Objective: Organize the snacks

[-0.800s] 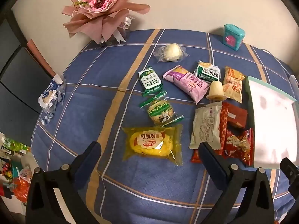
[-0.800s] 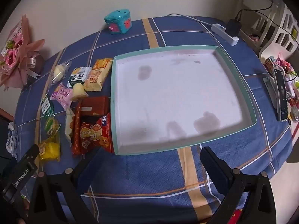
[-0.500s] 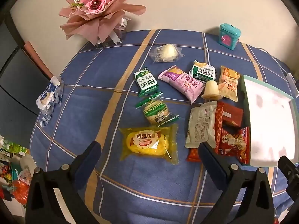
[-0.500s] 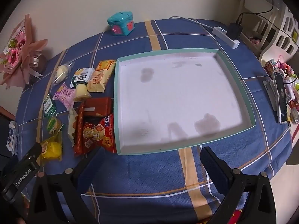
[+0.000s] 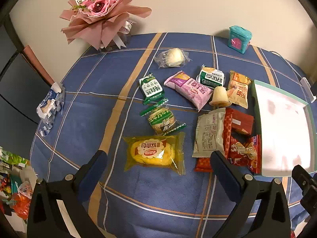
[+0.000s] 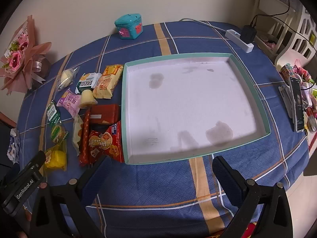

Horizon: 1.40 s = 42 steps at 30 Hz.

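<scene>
Several snack packs lie on the blue plaid tablecloth left of a teal-rimmed white tray (image 6: 265, 123), which holds nothing. Nearest my left gripper (image 5: 158, 170) is a yellow bread pack (image 5: 154, 152), just ahead between the open fingers. Beyond it lie a green-striped biscuit (image 5: 162, 120), a green milk-biscuit pack (image 5: 151, 88), a purple pack (image 5: 191, 91), a white pack (image 5: 208, 132) and a red cracker bag (image 5: 243, 152). My right gripper (image 6: 160, 170) is open and empty, above the cloth at the tray's near edge. The red bag (image 6: 105, 142) shows at its left.
A pink flower bouquet (image 5: 99, 13) stands at the back left by the wall. A teal toy box (image 5: 239, 39) sits at the back. A blue-white wrapper (image 5: 49, 103) lies at the table's left edge. A power strip (image 6: 239, 41) and a phone (image 6: 297, 105) lie on the right.
Both grippers have drawn back and shifted slightly; the snacks and tray sit a bit further right in each view. Nothing has been picked up.
</scene>
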Tool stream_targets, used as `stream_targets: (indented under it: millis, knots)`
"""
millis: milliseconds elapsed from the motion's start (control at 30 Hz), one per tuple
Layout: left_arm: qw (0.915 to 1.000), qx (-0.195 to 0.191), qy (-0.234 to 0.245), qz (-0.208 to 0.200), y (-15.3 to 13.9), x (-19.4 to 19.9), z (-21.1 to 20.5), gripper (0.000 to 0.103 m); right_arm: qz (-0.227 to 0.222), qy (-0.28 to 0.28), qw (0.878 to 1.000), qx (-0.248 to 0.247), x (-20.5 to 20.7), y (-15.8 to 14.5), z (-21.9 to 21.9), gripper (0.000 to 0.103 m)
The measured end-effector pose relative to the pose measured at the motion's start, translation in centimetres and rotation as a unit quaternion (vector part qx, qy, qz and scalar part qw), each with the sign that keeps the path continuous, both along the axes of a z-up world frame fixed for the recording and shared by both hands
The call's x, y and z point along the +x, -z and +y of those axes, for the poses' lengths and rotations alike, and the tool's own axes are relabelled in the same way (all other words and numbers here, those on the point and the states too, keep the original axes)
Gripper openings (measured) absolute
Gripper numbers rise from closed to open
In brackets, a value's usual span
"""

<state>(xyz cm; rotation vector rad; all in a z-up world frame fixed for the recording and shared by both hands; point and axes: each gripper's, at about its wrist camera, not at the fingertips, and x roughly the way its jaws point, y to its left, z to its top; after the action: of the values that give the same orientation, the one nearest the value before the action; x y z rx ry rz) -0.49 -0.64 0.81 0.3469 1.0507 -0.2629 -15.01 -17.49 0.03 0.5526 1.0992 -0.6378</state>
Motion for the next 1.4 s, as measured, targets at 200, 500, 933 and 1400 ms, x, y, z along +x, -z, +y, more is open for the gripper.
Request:
stream_targets:
  millis: [200, 500, 933, 1400]
  knots:
    - [1.0000, 0.001, 0.001, 0.002, 0.08, -0.01, 0.06, 0.103, 0.000, 0.001, 1.000, -0.003, -0.10, 0.28, 0.17, 0.103]
    - [1.0000, 0.002, 0.001, 0.001, 0.29, -0.04, 0.08, 0.103, 0.001, 0.001, 1.000, -0.005, -0.06, 0.24, 0.22, 0.103]
    - [1.0000, 0.004, 0.005, -0.003, 0.30, -0.04, -0.13, 0.103, 0.003, -0.002, 1.000, -0.007, -0.03, 0.45, 0.42, 0.103]
    - [1.0000, -0.001, 0.009, -0.004, 0.15, -0.05, -0.15, 0.103, 0.008, -0.005, 1.000, -0.008, 0.13, 0.61, 0.59, 0.103]
